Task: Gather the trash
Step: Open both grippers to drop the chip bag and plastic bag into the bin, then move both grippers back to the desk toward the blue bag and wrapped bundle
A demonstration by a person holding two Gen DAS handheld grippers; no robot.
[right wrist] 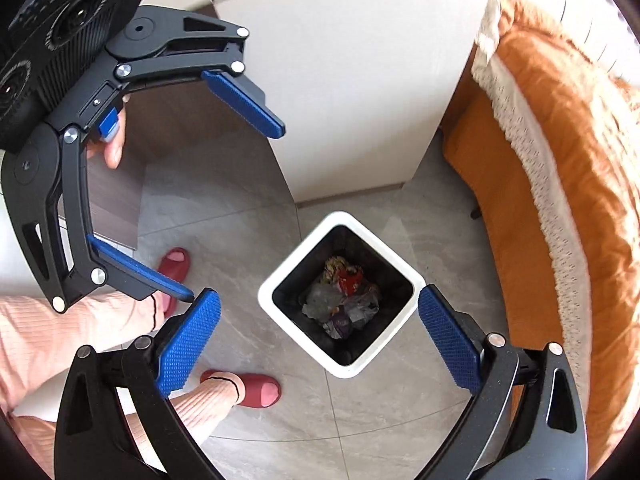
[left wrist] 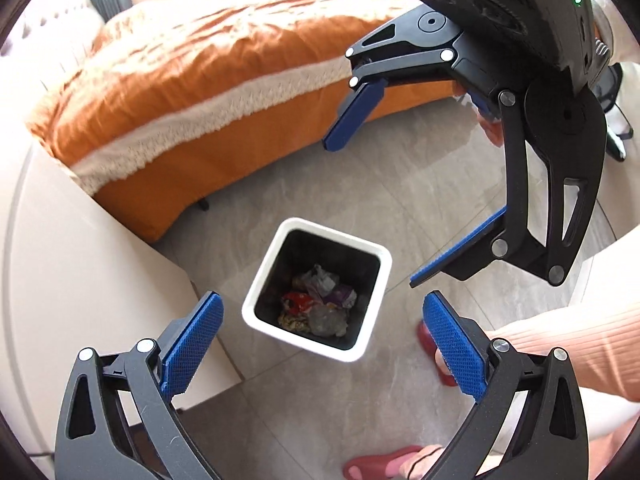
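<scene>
White-rimmed bin holds the crumpled wrappers. Left gripper and right gripper are both released, empty; withdraw clear above the rim.

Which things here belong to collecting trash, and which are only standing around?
Belong to the job:
bin
trash inside it
left gripper, open, empty
right gripper, open, empty

Only standing around:
bed
cabinet
floor
slippers

grey tiled floor, orange bedspread, white cabinet
</scene>
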